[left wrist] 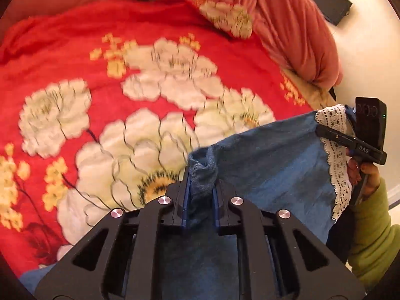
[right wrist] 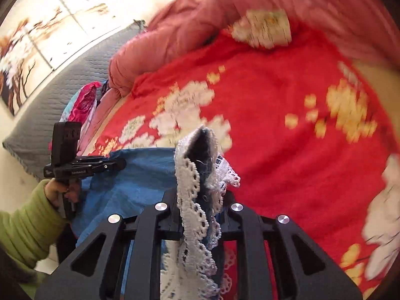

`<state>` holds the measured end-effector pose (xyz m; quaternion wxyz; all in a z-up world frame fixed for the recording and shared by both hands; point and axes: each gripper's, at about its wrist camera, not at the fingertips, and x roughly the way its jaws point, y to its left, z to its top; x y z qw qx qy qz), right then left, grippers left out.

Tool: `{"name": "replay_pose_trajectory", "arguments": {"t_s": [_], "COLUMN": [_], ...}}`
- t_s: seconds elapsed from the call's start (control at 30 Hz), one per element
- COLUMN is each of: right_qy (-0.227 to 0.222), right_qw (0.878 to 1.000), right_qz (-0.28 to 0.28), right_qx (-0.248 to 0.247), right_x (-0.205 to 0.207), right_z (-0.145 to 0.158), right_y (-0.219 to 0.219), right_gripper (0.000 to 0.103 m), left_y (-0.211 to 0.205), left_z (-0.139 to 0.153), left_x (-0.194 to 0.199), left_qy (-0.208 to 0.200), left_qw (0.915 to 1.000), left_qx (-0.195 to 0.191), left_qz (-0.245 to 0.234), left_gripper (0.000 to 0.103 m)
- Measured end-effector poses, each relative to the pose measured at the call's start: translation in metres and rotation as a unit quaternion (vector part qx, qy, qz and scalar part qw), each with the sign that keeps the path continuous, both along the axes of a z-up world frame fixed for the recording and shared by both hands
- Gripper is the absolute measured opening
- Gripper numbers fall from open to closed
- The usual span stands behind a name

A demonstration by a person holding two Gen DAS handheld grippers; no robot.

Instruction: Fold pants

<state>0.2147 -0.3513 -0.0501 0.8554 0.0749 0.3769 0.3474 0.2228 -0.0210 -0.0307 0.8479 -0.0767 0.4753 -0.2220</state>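
Pants (left wrist: 275, 160): blue denim, white lace trim (left wrist: 337, 165). Blanket (left wrist: 75, 50): red, cream and yellow flowers. Quilt (left wrist: 287, 12) upper right: salmon pink. Sleeve (left wrist: 370, 237): lime green. Tongs (left wrist: 200, 190): black.

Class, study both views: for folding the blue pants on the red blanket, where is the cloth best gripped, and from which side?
Grip the pants at two edge spots: the lace hem and the bunched plain edge. Come from the near side, over the blanket; those edges stick up and pinch easily. Both the left gripper and right gripper already hold there.
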Motion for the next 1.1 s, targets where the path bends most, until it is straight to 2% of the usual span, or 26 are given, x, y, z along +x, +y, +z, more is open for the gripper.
{"name": "replay_pose_trajectory", "arguments": {"t_s": [0.07,0.13,0.2,0.27,0.37,0.47,0.5,0.53,0.6,0.73,0.8,0.87,0.93,1.0,1.1], "right_qy": [-0.052,-0.061,-0.06,-0.032,-0.006,0.004,0.006,0.003,-0.017,-0.047,-0.04,-0.023,0.012,0.029,0.051], "right_qw": [0.997,0.992,0.986,0.982,0.973,0.979,0.981,0.985,0.989,0.99,0.989,0.987,0.985,0.984,0.985], "right_qz": [0.001,-0.007,-0.008,-0.004,-0.009,-0.027,-0.034,-0.049,-0.078,-0.131,-0.145,-0.156,-0.163,-0.161,-0.149], "right_qx": [-0.057,-0.108,-0.158,-0.188,-0.232,-0.202,-0.189,-0.166,-0.126,-0.024,0.009,0.043,0.061,0.063,0.07], "right_x": [0.002,0.017,0.033,0.05,0.06,0.062,0.061,0.058,0.047,-0.003,-0.029,-0.06,-0.081,-0.095,-0.108], "right_z": [0.023,0.029,0.022,0.003,-0.028,-0.036,-0.033,-0.026,-0.01,0.017,0.016,0.006,-0.007,-0.015,-0.026], "right_y": [0.013,0.026,0.037,0.043,0.044,0.033,0.028,0.018,0.002,-0.05,-0.066,-0.081,-0.088,-0.086,-0.08], "right_gripper": [0.015,0.015,0.015,0.016,0.029,0.039,0.046,0.054,0.06,0.062,0.062,0.062,0.066,0.066,0.066], "left_y": [-0.009,-0.021,-0.027,-0.028,-0.022,-0.018,-0.017,-0.016,-0.009,0.009,0.014,0.018,0.023,0.026,0.03], "left_z": [0.01,0.008,-0.001,-0.015,-0.029,-0.031,-0.031,-0.03,-0.022,0.006,0.018,0.022,0.023,0.021,0.024], "left_x": [0.002,0.007,0.011,0.015,0.018,0.017,0.016,0.016,0.01,-0.017,-0.045,-0.071,-0.099,-0.122,-0.152], "left_qy": [-0.022,-0.029,-0.027,-0.015,-0.007,-0.006,-0.006,-0.008,-0.015,-0.042,-0.061,-0.069,-0.072,-0.073,-0.087], "left_qw": [0.9993,0.9978,0.9962,0.9955,0.9961,0.9968,0.997,0.9972,0.9974,0.9957,0.9939,0.9925,0.9912,0.9907,0.9869], "left_qx": [0.031,0.061,0.082,0.093,0.085,0.074,0.072,0.067,0.055,0.019,0.023,0.021,0.015,0.02,0.062], "left_qz": [-0.002,0.0,0.003,0.013,0.023,0.028,0.029,0.031,0.044,0.081,0.089,0.099,0.11,0.113,0.121], "left_gripper": [0.008,0.008,0.008,0.008,0.012,0.014,0.014,0.015,0.02,0.023,0.03,0.031,0.031,0.031,0.034]}}
